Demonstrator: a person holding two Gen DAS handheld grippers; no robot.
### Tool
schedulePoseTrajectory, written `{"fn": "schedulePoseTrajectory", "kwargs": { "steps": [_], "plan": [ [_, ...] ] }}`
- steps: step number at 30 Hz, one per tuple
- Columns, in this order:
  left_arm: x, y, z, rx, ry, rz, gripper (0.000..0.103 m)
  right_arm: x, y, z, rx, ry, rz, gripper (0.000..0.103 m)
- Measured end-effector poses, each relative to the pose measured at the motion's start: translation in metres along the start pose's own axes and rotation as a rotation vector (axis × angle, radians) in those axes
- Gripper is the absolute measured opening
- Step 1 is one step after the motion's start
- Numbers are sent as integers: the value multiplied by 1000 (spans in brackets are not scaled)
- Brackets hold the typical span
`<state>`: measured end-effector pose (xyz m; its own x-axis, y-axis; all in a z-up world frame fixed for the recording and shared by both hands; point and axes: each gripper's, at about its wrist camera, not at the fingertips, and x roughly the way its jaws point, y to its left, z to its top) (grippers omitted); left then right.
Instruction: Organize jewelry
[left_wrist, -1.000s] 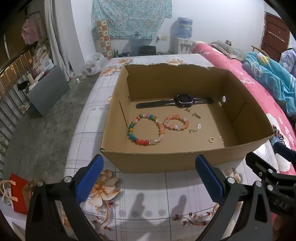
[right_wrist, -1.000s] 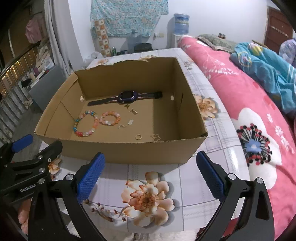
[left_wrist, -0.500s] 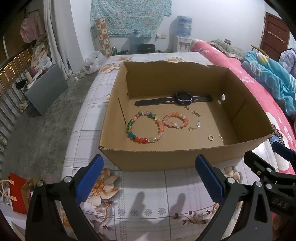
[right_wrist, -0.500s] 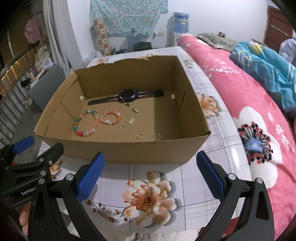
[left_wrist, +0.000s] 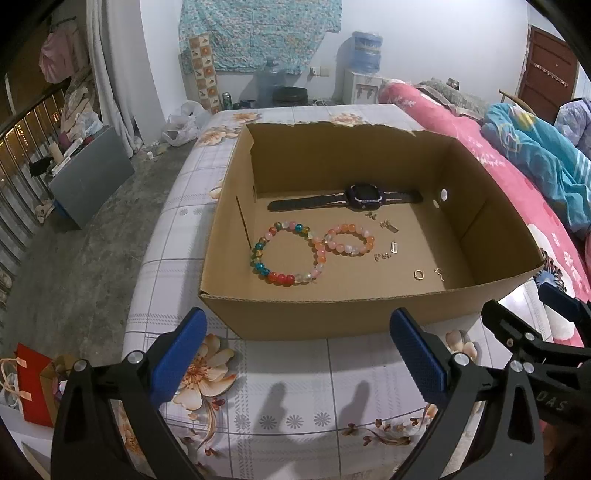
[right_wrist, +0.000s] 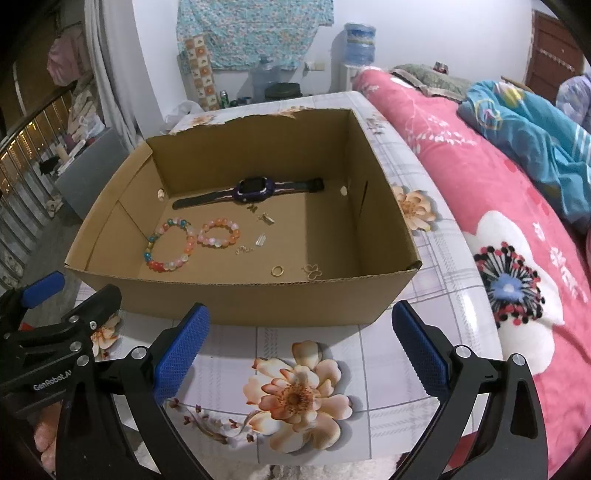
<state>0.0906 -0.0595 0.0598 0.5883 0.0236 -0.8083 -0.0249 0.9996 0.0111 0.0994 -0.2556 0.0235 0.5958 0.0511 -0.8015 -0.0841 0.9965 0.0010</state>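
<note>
Blue pads are seen on both tools, and each pair of fingers is spread wide with nothing held between them. The left gripper (left_wrist: 297, 354) is held above a table (left_wrist: 295, 413) covered in a flowered, gridded cloth, and the right gripper (right_wrist: 301, 350) is held over the same cloth, just to its right; each tool is glimpsed at the edge of the other's view.

Directly ahead of both sets of fingertips, a shallow cardboard box (left_wrist: 332, 314) is found resting on the cloth, its near wall close to the tips. Inside, nearest the tools, a gold ring (right_wrist: 277, 270) and a thin butterfly-shaped piece (right_wrist: 313, 271) are laid on the box floor. Ahead and to the left, a large multicoloured bead bracelet (left_wrist: 284, 253) is set touching a smaller pink-orange bead bracelet (left_wrist: 349, 238). Small metal charms (right_wrist: 258, 236) are scattered to the right of the bracelets. Farther still, a dark watch (left_wrist: 364, 197) is stretched flat along the far wall.

Beyond the right gripper's side, a pink floral bedspread (right_wrist: 498, 192) is spread, with a blue blanket (right_wrist: 535, 129) on it.
</note>
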Motion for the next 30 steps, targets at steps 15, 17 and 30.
{"fn": "schedulePoseTrajectory", "kwargs": {
  "steps": [15,17,30],
  "plan": [
    [-1,0,1,4,5,2,97,-1,2,0,4,-3,-1,95],
    [-2,0,1,4,5,1,97,-1,2,0,4,-4,-1,95],
    [-1,-1,0,7,5,3,97,-1,2,1,3,-5,-2,95]
  ]
}}
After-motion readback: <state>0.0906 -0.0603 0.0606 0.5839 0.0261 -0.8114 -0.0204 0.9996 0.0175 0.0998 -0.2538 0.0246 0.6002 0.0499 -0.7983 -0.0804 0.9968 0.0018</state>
